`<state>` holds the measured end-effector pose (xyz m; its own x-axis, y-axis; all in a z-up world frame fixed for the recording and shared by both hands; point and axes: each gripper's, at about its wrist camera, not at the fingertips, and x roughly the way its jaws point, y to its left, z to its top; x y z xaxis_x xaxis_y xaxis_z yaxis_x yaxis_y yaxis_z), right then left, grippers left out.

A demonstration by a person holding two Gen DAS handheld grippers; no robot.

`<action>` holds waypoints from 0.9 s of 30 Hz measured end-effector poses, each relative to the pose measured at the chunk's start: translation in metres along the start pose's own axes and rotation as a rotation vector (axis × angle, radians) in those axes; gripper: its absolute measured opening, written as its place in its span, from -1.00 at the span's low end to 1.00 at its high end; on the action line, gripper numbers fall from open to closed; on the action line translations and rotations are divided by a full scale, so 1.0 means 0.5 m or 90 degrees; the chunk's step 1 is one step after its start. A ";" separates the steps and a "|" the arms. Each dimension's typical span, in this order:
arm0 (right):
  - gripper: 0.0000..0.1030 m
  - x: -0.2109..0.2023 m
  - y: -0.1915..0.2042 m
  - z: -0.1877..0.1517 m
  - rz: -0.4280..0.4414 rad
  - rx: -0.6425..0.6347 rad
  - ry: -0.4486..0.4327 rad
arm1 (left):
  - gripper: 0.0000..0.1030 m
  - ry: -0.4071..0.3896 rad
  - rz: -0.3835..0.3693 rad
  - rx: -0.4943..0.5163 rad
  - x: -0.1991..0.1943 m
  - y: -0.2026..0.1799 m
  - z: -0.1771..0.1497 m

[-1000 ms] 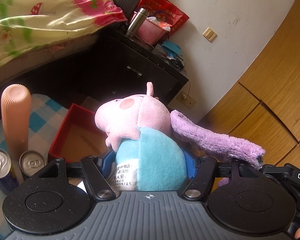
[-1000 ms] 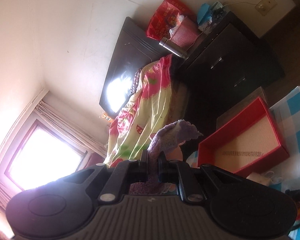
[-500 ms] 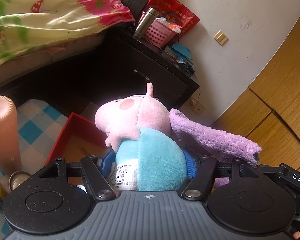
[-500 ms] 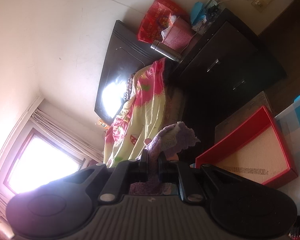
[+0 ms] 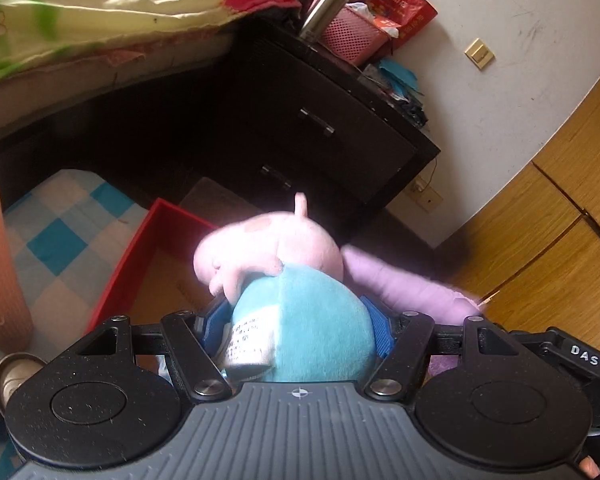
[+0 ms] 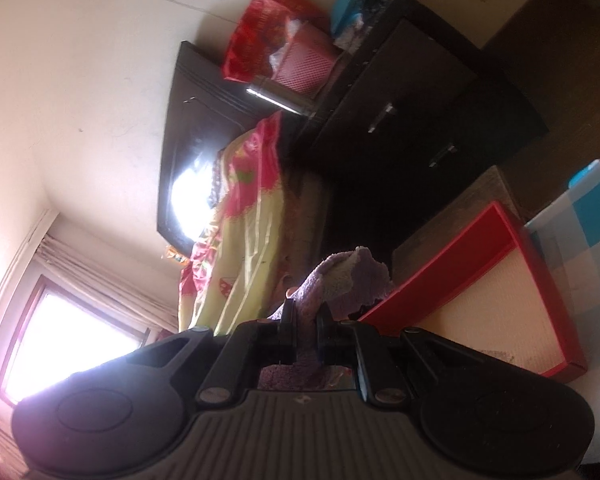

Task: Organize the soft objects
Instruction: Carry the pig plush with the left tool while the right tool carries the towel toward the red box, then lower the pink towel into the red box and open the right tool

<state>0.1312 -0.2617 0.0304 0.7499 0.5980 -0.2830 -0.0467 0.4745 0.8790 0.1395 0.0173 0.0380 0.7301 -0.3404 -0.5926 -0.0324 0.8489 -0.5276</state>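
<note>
Black left gripper (image 5: 296, 328), blue pads, "DAS" mark.

Left claw (image 5: 300, 320) grips pig plush (image 5: 296, 316) above red box (image 5: 140, 236).

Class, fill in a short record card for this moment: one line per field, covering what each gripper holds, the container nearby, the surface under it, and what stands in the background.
left gripper: shut on the pig plush, pads on its blue body
right gripper: shut on the purple cloth
container: red box, open, nothing seen inside
surface: blue checked cloth
background: dark nightstand with pink basket and steel flask; bed with floral quilt
</note>
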 end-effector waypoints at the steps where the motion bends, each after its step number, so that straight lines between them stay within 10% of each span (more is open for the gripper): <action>1: -1.00 0.006 -0.011 0.002 -0.007 0.007 -0.001 | 0.29 0.000 0.005 -0.005 0.002 0.007 0.003; 23: -1.00 0.071 -0.067 -0.007 -0.130 0.000 0.012 | 0.21 -0.022 -0.118 -0.037 -0.155 -0.029 0.016; 27: -1.00 0.072 -0.059 -0.014 -0.147 -0.016 0.013 | -0.11 0.001 -0.132 -0.039 -0.144 -0.027 0.008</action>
<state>0.1548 -0.2497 -0.0085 0.7289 0.4848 -0.4834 0.1077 0.6161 0.7803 0.0900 0.0320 0.0900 0.7241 -0.5063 -0.4684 0.0769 0.7341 -0.6747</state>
